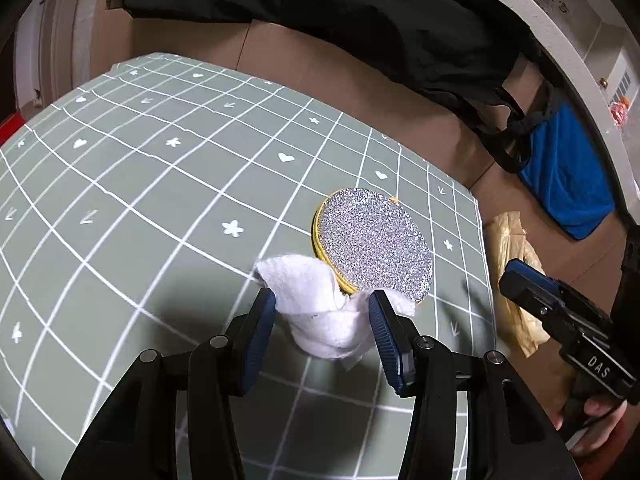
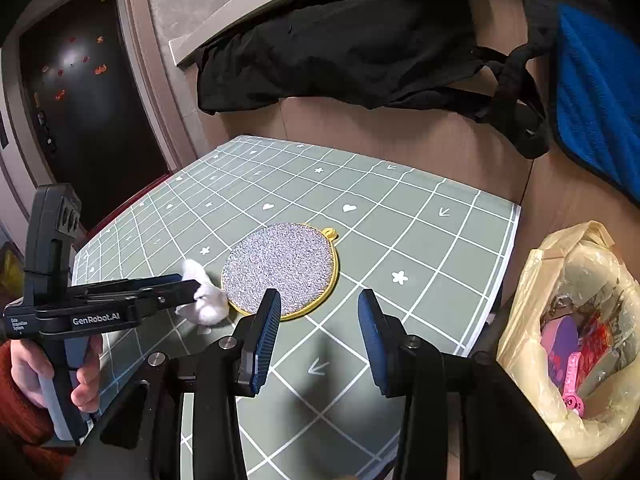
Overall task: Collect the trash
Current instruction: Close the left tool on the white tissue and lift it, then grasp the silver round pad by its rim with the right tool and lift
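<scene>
A crumpled white tissue (image 1: 324,320) lies on the green grid mat (image 1: 140,200), touching the near edge of a round silver scrubbing pad with a yellow rim (image 1: 376,244). My left gripper (image 1: 322,300) is open, one finger on each side of the tissue, low over the mat. The right wrist view shows the same tissue (image 2: 208,304) at the left gripper's (image 2: 190,283) tips, beside the pad (image 2: 284,268). My right gripper (image 2: 318,296) is open and empty above the mat's near right part. A yellowish plastic trash bag (image 2: 568,320) stands open off the mat's right edge, with colourful scraps inside.
The mat (image 2: 400,208) lies on a brown wooden surface. A black cloth bag with straps (image 2: 352,48) lies beyond the mat. A blue towel (image 2: 596,92) is at the far right. A dark door (image 2: 88,100) is at the left. A hand (image 2: 84,376) holds the left gripper's handle.
</scene>
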`<state>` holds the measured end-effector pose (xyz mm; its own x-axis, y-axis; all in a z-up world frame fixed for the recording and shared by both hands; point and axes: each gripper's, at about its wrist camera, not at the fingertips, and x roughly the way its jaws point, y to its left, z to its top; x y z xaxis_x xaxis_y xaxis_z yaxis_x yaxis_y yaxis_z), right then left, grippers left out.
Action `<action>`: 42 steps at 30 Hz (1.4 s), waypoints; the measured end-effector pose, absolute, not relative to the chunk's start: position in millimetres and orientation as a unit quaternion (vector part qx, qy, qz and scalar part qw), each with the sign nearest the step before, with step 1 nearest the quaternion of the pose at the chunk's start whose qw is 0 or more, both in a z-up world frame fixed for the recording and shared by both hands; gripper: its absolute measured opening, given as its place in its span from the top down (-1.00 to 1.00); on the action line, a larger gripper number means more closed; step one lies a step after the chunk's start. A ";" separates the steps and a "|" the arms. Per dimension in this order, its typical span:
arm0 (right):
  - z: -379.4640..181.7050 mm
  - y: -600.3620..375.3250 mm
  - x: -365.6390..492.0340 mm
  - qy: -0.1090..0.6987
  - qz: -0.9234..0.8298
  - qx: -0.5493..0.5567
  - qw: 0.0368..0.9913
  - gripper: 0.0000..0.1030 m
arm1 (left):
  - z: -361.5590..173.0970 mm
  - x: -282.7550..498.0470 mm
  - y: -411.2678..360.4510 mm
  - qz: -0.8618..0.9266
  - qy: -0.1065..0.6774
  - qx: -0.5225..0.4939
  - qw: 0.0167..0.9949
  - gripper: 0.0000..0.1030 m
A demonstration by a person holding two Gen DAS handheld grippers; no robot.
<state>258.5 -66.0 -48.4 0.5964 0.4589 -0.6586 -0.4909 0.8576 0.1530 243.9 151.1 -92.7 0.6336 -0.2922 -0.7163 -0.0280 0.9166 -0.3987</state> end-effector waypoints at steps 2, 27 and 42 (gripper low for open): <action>-49.4 -65.5 260.3 0.364 0.266 -0.019 0.893 0.26 | -92.4 245.0 151.3 -0.079 0.420 -0.201 0.882 0.42; -95.0 -25.0 327.4 0.430 0.265 0.013 0.863 0.54 | 19.7 185.8 290.9 0.046 0.294 -0.097 0.950 0.92; -44.6 5.0 288.6 0.398 0.296 -0.011 0.869 0.34 | 28.6 144.8 278.9 0.006 0.289 -0.121 0.950 0.92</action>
<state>288.6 5.0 -44.6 0.5090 0.5048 -0.6972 -0.5224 0.8249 0.2159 144.8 278.9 28.6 0.8325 -0.0591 -0.5509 -0.0810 0.9706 -0.2265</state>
